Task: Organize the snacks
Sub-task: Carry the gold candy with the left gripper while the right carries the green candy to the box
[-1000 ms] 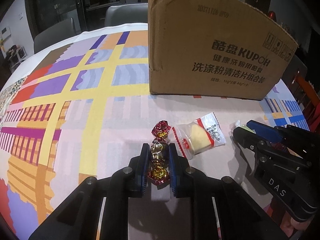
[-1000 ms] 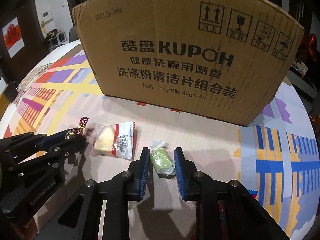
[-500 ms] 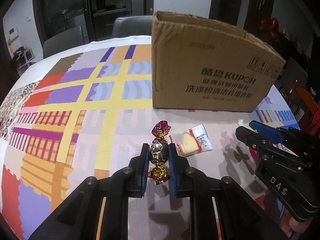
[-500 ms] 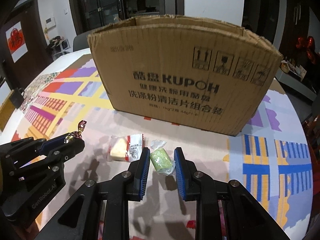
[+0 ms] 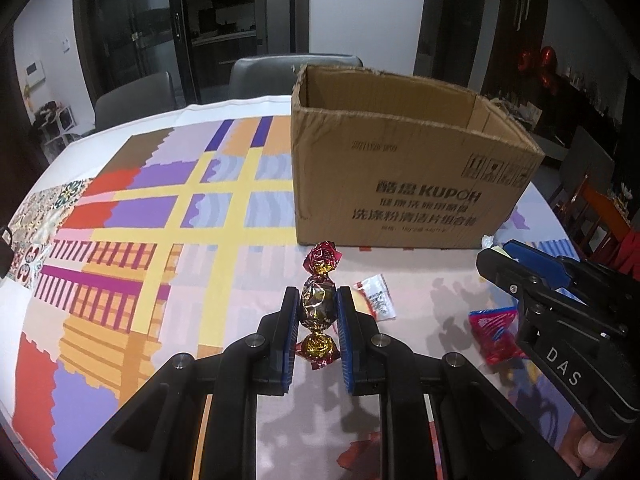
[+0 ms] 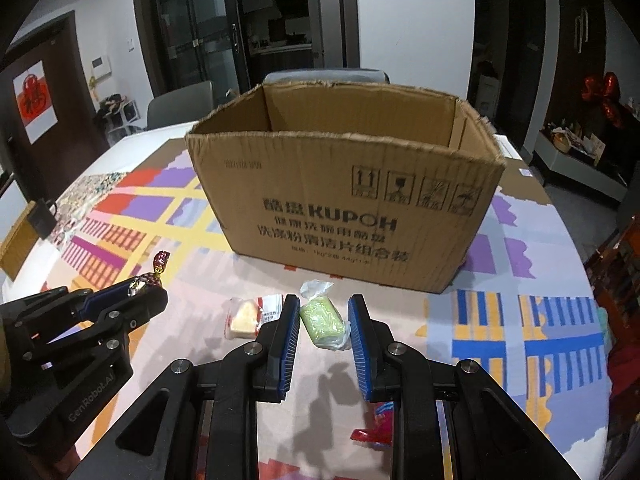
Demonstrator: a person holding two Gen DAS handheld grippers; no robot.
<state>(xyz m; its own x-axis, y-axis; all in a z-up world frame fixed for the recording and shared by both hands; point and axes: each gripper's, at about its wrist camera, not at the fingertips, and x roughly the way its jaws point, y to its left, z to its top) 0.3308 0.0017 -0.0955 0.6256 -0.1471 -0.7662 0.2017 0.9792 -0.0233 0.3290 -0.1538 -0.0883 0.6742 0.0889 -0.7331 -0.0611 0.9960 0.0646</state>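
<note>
Between the blue pads, left: left gripper (image 5: 318, 305) is clamped on the foil-wrapped candy (image 5: 318, 304), its twisted red-and-gold ends sticking out front and back; it is held clear above the tablecloth (image 5: 132, 256).
Between the blue pads, right: right gripper (image 6: 324, 318) is closed on the green snack (image 6: 322, 320) in clear wrap, with a small gap showing at the left pad and the wrap touching the right one.
Change since a second ago: both grippers have risen with their snacks; the cardboard box (image 5: 404, 184) now shows its open top and inner walls, where earlier only its printed front face showed.
Left on the cloth: yellow cake packet (image 6: 250, 316) lies just left of the right gripper's left finger; a red-and-blue packet (image 5: 496, 334) has come into sight beside the right gripper, partly hidden by it.
Room between grippers: the two are side by side and apart, with the cake packet on the cloth below the gap.
Box edge: the near rim is ragged and stands ahead of both grippers; open cloth lies between them and the box front.
Box interior: what can be seen of it is bare cardboard; the floor is hidden.
Far side: grey chairs (image 6: 180, 106) stand behind the round table's far edge.
</note>
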